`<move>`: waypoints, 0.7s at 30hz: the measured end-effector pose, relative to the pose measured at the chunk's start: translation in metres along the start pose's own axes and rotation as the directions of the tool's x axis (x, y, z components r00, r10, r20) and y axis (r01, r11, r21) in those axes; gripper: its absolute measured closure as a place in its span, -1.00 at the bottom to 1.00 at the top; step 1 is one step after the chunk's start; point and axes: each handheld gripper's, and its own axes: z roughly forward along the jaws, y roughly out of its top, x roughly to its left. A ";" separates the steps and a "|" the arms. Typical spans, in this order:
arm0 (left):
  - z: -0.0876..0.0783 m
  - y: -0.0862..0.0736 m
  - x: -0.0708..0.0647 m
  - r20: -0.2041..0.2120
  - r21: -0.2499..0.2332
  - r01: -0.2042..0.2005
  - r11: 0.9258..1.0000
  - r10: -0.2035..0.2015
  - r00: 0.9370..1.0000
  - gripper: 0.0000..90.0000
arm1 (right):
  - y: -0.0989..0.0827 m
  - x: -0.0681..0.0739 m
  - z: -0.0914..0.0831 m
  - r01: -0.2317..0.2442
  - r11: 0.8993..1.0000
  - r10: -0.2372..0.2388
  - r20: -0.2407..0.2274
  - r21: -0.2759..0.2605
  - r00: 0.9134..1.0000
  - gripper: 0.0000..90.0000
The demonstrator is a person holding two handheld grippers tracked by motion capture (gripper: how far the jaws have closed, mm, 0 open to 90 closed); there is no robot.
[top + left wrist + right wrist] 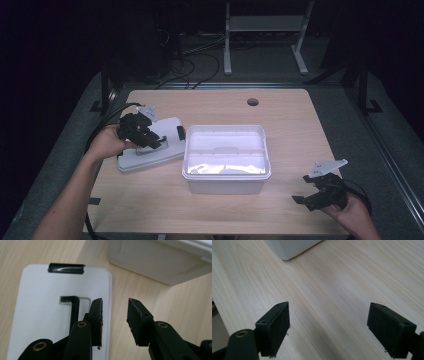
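At a pale wooden table, we see a white box standing open near the middle, its inside bare apart from a shiny patch on the floor. Its lid lies flat on the table just to the left of the box, a black latch on its far edge and a dark L-shaped mark on its face. The left tongs, held in a person's left hand, hang above the lid's right edge, jaws parted with a narrow gap and nothing between them; one jaw sits over the lid, the other over bare wood. The right tongs sit low at the table's near right corner, well apart from the box, in the right hand; their jaws stand wide apart and empty, pointing across bare table toward a corner of the box. A round hole shows near the far edge.
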 end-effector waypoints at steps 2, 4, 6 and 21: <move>0.005 -0.005 0.006 -0.015 0.003 0.015 1.000 -0.015 1.000 0.44 | -0.001 -0.002 -0.001 -0.004 1.000 0.004 0.003 -0.001 1.000 -0.61; 0.013 -0.015 0.015 -0.012 -0.008 0.054 0.999 -0.054 0.998 0.44 | -0.002 -0.003 -0.001 -0.006 1.000 0.006 0.005 0.002 1.000 -0.61; 0.019 -0.020 0.020 -0.020 0.018 0.068 0.998 -0.068 0.998 0.43 | -0.003 -0.004 -0.001 -0.014 1.000 0.014 0.006 0.001 1.000 -0.61; 0.044 -0.046 0.042 -0.086 0.026 0.133 0.991 -0.130 0.988 0.28 | -0.002 -0.002 0.000 -0.016 1.000 0.016 0.000 -0.003 1.000 -0.61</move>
